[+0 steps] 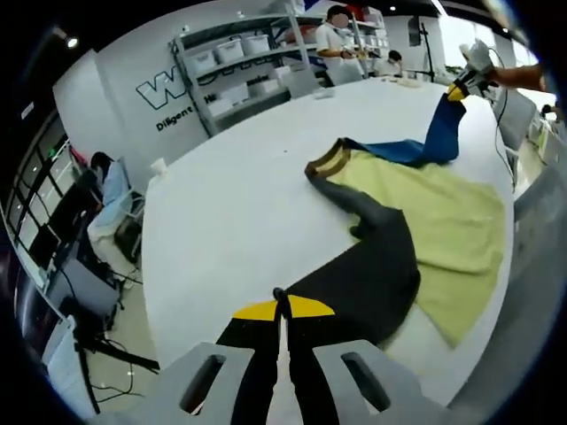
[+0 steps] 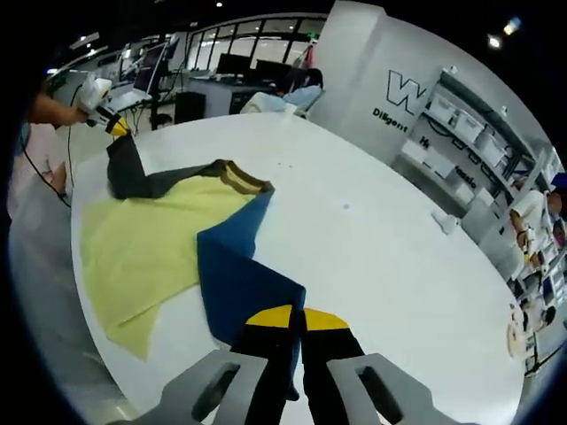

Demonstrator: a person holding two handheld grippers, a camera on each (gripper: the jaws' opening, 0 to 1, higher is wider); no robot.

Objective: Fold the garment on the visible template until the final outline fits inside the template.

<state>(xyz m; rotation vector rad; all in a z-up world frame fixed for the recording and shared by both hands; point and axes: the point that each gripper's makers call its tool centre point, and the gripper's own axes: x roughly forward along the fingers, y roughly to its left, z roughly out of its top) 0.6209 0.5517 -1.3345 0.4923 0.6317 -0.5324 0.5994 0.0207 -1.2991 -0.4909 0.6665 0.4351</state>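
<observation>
In the left gripper view, the left claw (image 1: 281, 305) rises from the bottom edge with its jaws together, clamped on the dark grey sleeve (image 1: 354, 283) of a sweatshirt (image 1: 443, 230). The sleeve has a yellow cuff (image 1: 282, 309) at the jaw tips. The sweatshirt lies on a white desk (image 1: 230, 204), its pale yellow-green body spread flat, its striped collar (image 1: 326, 159) toward the desk's middle. The blue sleeve (image 1: 434, 137) is lifted off the desk at the far side, pinched by the right claw (image 1: 458, 88) in a person's hand. Shelving with white bins (image 1: 232, 66) stands beyond the desk.

In the right gripper view, the right claw (image 2: 297, 332) is closed on the blue sleeve (image 2: 239, 274), again at a yellow cuff (image 2: 294, 317). The yellow-green body (image 2: 146, 243) lies on the desk (image 2: 381, 257) to the left. Far across, the left claw (image 2: 115, 127) holds the grey sleeve (image 2: 133, 177) raised above the desk. Monitors (image 2: 230, 64) and desks stand in the background.
</observation>
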